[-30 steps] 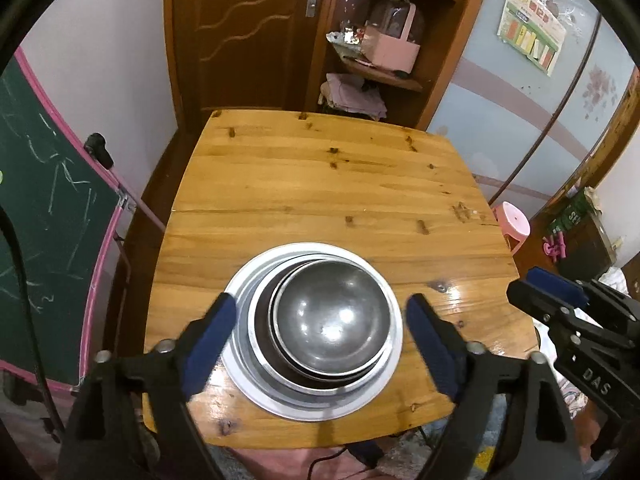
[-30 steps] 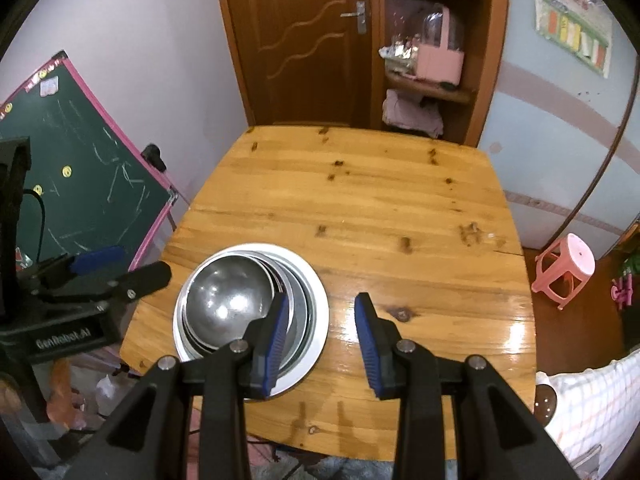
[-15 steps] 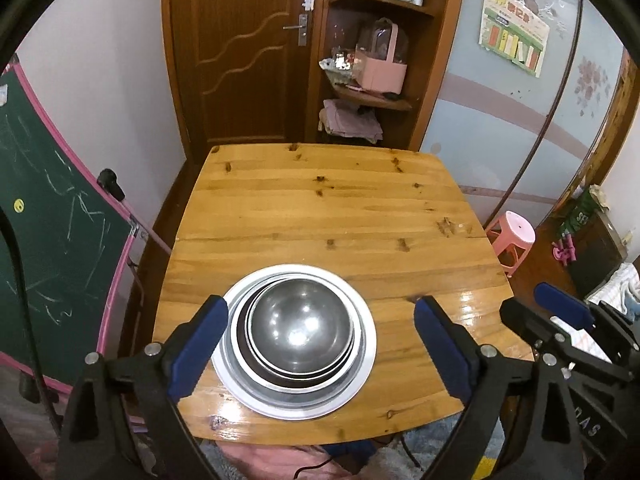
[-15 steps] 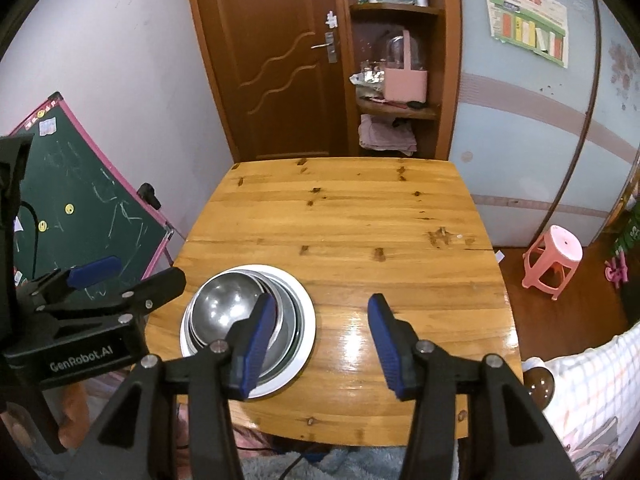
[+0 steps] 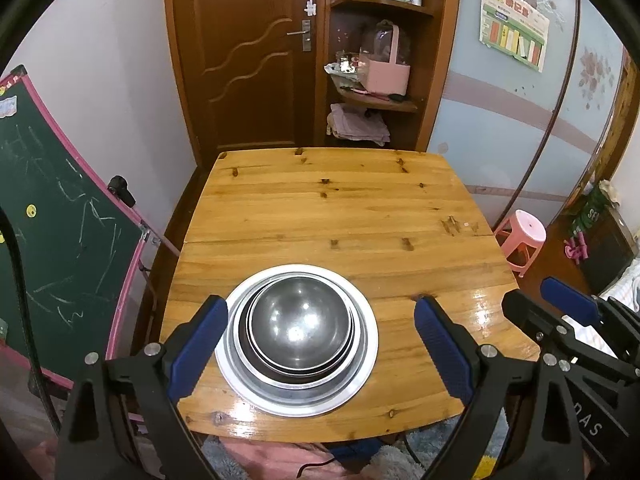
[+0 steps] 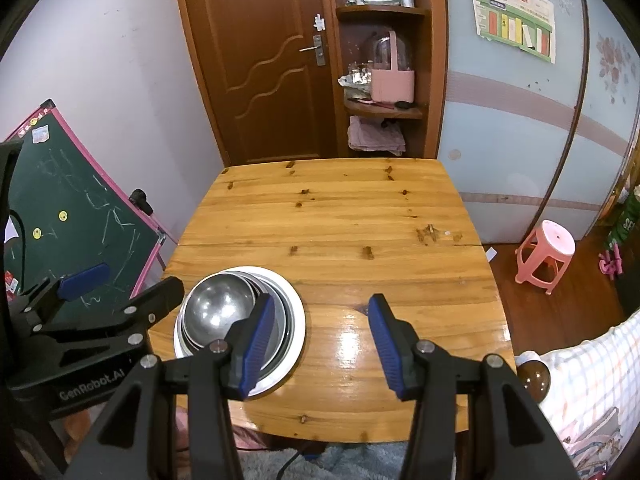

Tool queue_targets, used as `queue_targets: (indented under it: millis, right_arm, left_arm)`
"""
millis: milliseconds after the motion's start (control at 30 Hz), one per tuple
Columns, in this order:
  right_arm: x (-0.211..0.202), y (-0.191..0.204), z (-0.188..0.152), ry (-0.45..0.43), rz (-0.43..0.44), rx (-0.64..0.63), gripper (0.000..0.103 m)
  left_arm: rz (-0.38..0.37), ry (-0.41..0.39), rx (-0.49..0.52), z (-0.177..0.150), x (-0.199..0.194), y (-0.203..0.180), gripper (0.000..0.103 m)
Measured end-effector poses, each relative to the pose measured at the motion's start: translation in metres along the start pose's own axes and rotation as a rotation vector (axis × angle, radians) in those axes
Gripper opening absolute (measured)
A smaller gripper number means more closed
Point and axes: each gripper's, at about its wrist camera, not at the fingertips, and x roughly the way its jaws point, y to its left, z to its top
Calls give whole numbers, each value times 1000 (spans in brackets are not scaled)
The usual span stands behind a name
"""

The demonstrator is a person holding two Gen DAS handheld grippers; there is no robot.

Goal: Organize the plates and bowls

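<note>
Several steel bowls [image 5: 300,320] sit nested inside one another on a white plate [image 5: 370,336], near the front left of the wooden table [image 5: 340,216]. My left gripper [image 5: 320,308] hovers above and in front of the stack, open wide, its blue pads either side of the plate without touching it. My right gripper [image 6: 321,304] is open over bare wood just right of the plate [image 6: 298,320] and bowls [image 6: 218,312], with nothing between its fingers. Each gripper shows in the other's view: the right gripper [image 5: 536,300] and the left gripper [image 6: 132,280].
A green chalkboard [image 5: 60,240] with a pink frame leans left of the table. A pink stool [image 6: 546,252] stands on the floor to the right. Behind the table are a brown door [image 5: 248,60] and a corner shelf [image 5: 376,96]. Checked cloth [image 6: 580,380] lies lower right.
Both grippers have pulled back and up, so more of the table and room shows. The right gripper's jaws have widened. The stack has not moved.
</note>
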Motion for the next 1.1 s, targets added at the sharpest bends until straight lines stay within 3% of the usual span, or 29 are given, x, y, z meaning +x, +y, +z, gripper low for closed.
queue_targets:
  millis: [1100]
  right_arm:
    - [5,6,-1,8,15,-18,49]
  left_arm:
    - [24,-7,-12,0,1,3,94]
